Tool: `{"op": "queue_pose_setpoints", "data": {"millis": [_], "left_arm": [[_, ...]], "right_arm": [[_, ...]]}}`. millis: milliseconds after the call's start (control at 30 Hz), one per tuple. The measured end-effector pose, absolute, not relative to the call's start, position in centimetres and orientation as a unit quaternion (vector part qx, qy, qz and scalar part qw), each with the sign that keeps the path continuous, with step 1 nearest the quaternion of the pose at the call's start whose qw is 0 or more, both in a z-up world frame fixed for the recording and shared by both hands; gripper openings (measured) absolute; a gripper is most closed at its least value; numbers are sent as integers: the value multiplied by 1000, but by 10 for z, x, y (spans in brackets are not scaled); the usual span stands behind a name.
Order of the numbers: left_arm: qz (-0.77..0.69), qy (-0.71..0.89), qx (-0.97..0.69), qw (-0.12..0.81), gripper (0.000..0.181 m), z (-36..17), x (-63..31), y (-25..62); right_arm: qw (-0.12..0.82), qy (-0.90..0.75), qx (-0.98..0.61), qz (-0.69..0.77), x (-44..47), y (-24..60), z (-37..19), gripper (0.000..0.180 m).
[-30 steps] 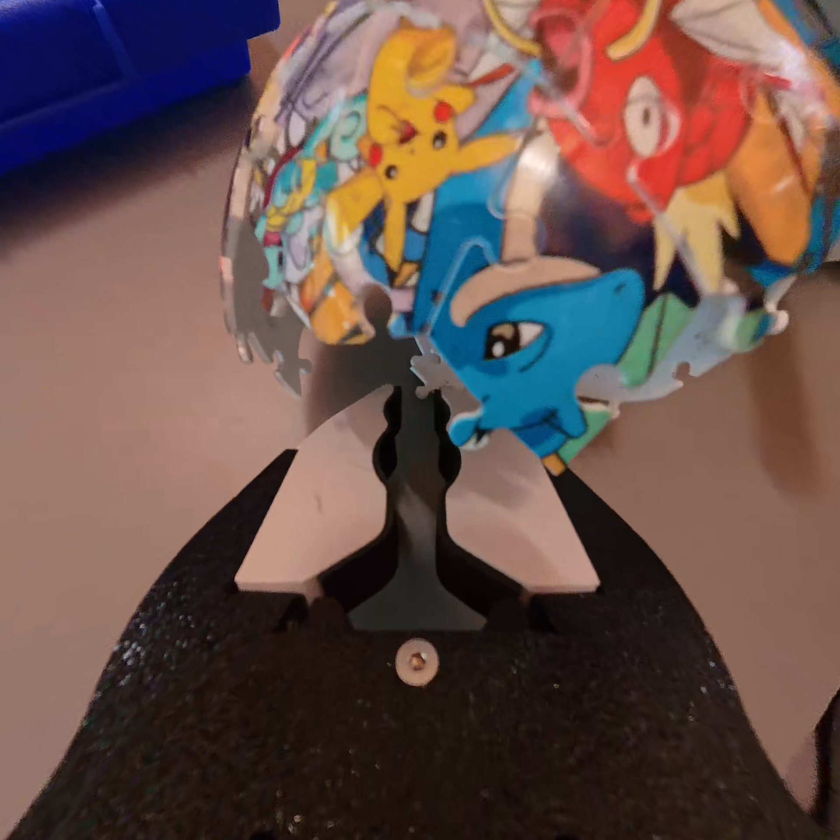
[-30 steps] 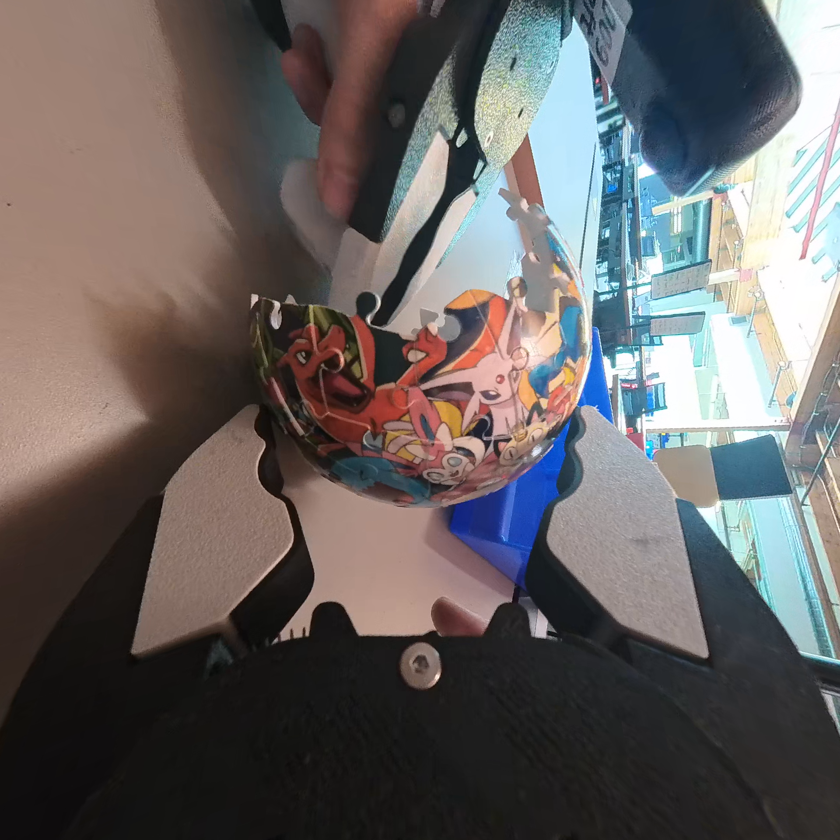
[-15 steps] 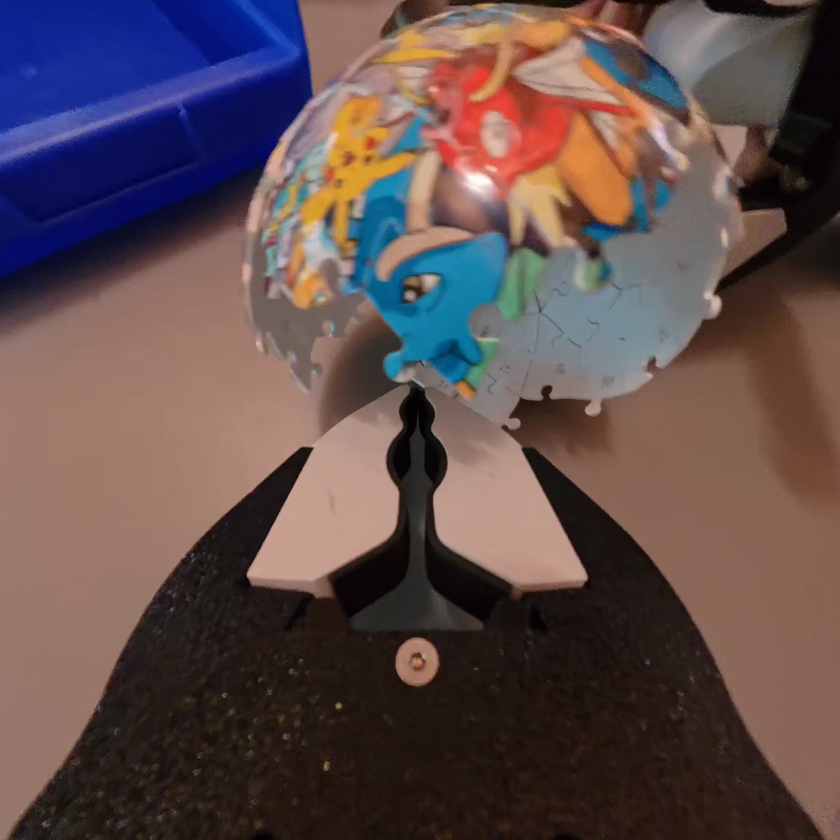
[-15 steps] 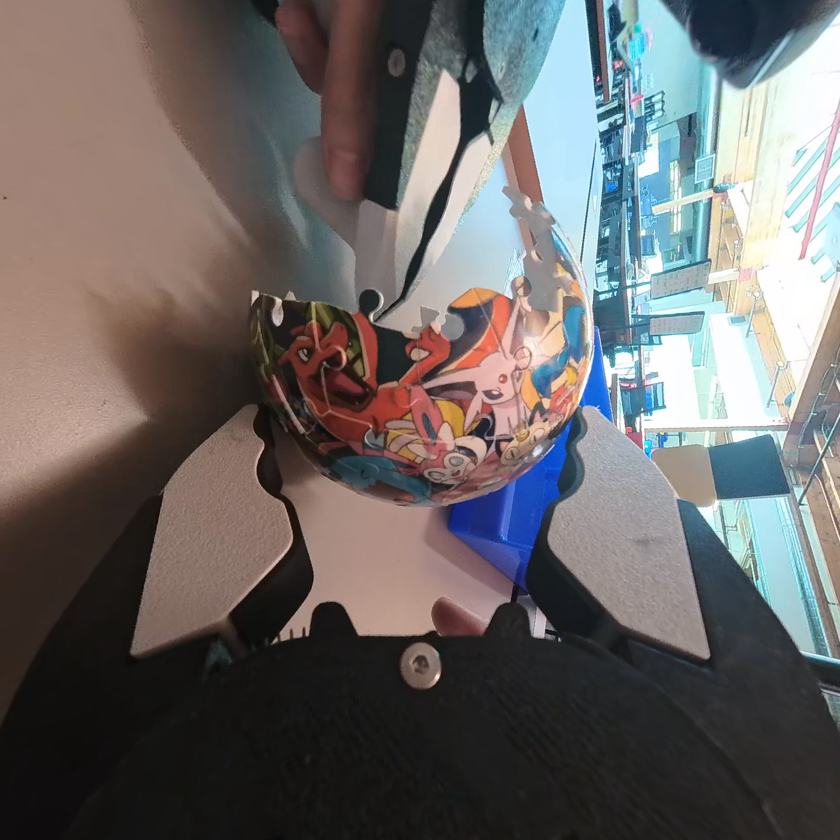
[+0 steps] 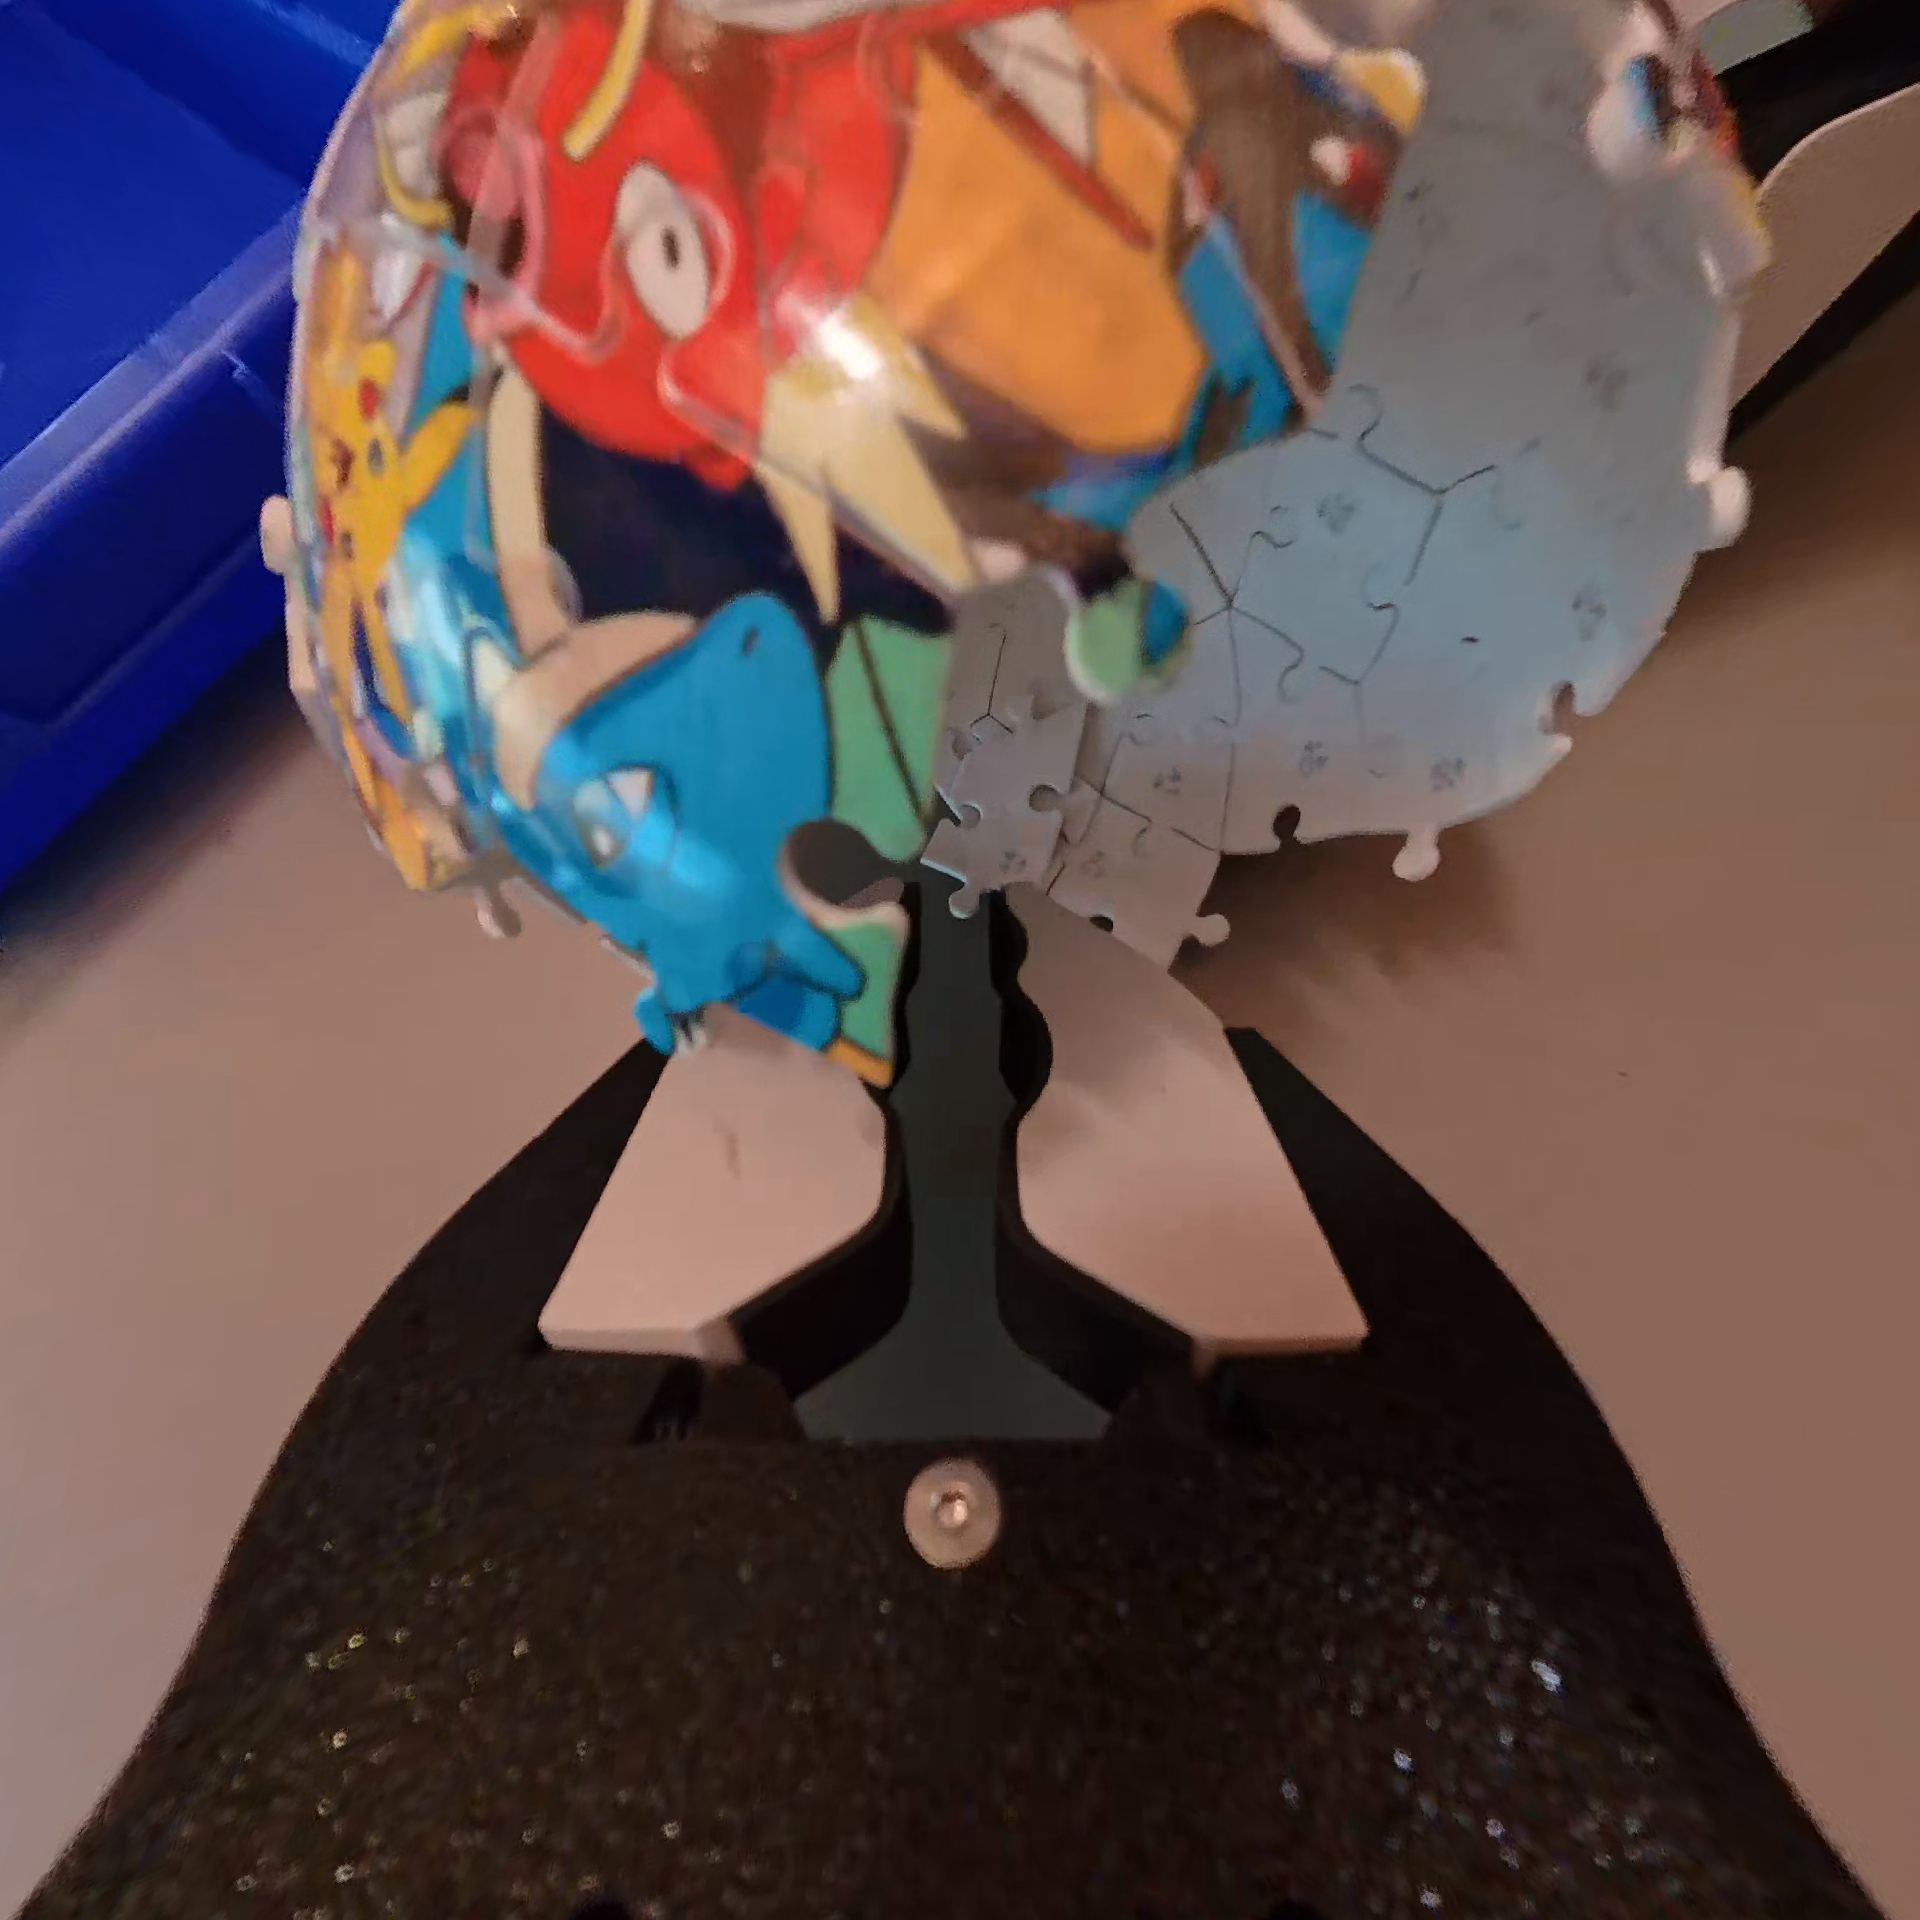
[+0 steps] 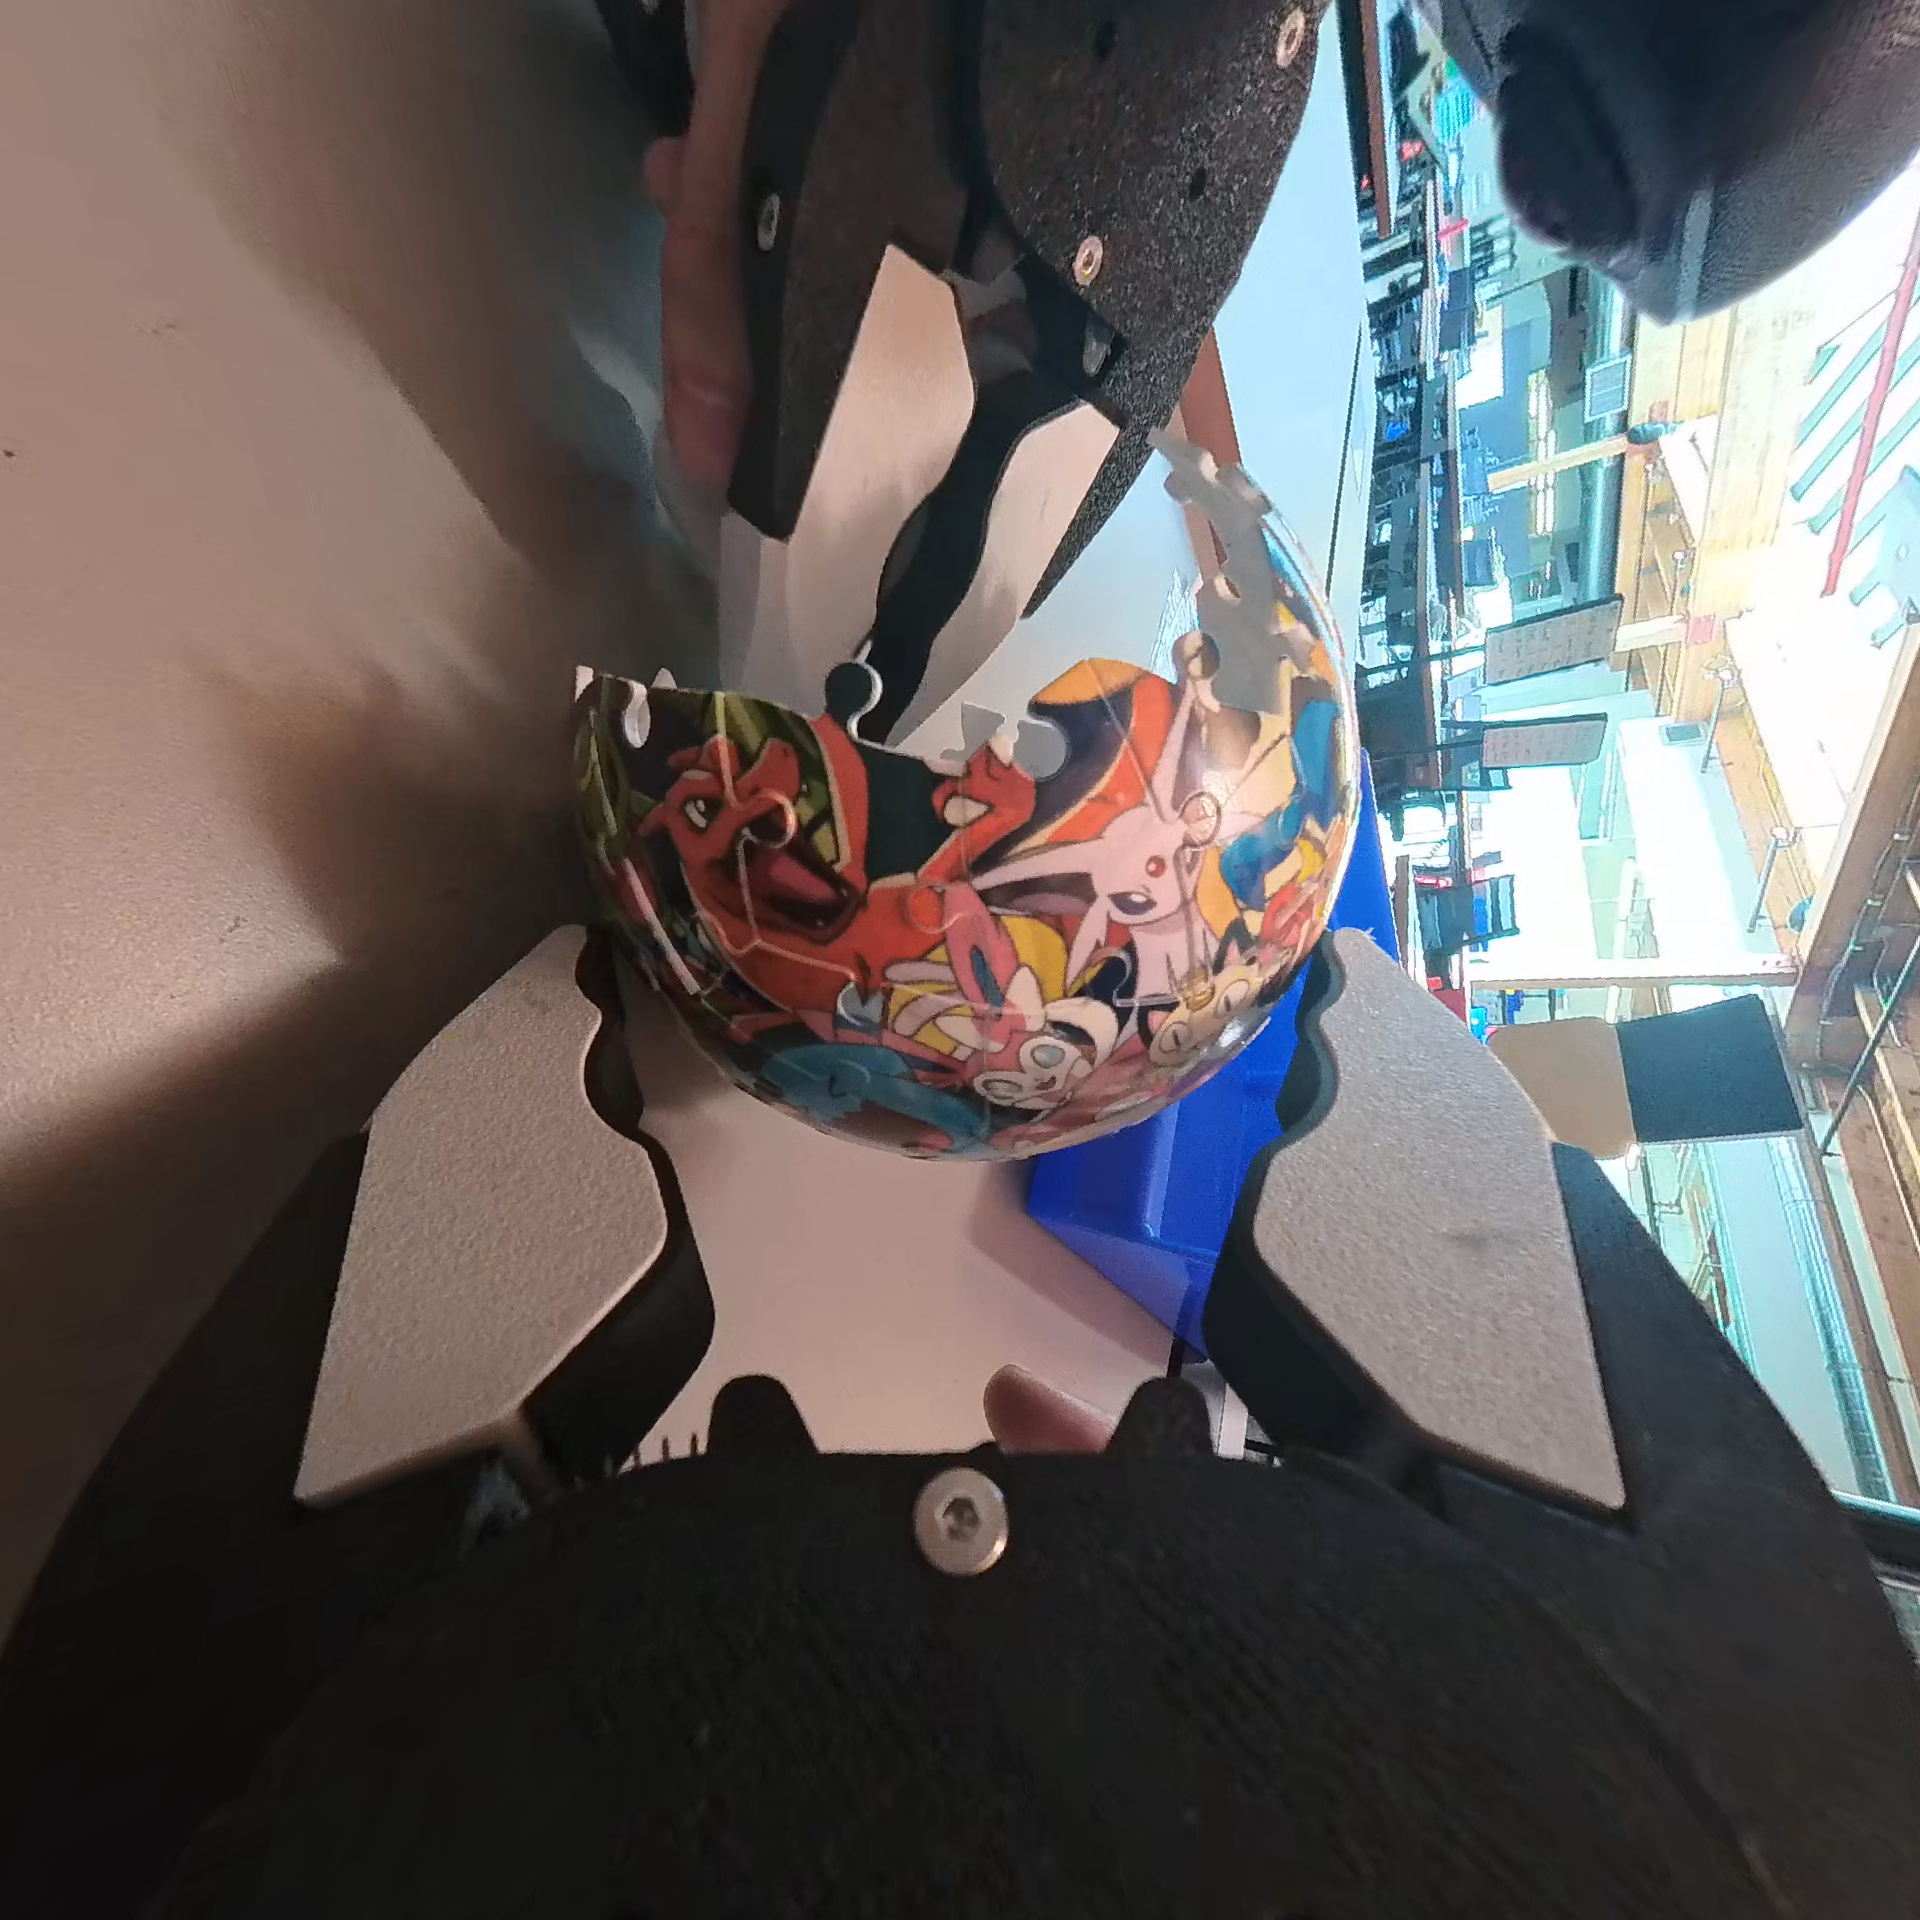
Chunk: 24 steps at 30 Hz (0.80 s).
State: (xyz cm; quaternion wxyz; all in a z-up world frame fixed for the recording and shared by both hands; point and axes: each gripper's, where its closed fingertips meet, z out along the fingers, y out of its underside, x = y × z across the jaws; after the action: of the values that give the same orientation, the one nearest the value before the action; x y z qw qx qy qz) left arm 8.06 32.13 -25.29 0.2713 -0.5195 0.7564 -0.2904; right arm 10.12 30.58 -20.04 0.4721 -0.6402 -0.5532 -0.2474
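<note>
Puzzle globe [image 6: 966, 914], cartoon-printed, sits clamped in the spread right gripper [image 6: 961, 997]; left gripper [image 5: 951, 914] pinches its rim.

A blue bin [image 5: 125, 436] stands on the tan bench [image 5: 208, 1143], which spreads bare in front of the bin. In the right wrist view, beyond the bin [image 6: 1132, 1226], lie hanging dark signs [image 6: 1538, 644] and a tan-and-black panel [image 6: 1662, 1070] in a bright hall.
</note>
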Motion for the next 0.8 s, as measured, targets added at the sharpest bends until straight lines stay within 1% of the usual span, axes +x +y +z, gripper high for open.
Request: {"op": "queue_pose_setpoints", "data": {"millis": [100,267,467,567,800], "left_arm": [[-289,759,-518,267,4,-254,80,320],[-280,763,-517,268,0,-256,79,318],[-279,744,-535,286,0,-252,73,316],[-271,754,-527,285,12,-254,73,314],[-293,711,-579,271,10,-252,83,316]], "right_arm": [[473,-553,-640,-247,101,306,-200,122],[472,-553,-640,-250,102,306,-201,122],[473,-553,-639,-250,101,307,-201,122],[473,-553,-639,-251,102,307,-201,122],[470,-554,-638,-256,101,307,-202,124]]}}
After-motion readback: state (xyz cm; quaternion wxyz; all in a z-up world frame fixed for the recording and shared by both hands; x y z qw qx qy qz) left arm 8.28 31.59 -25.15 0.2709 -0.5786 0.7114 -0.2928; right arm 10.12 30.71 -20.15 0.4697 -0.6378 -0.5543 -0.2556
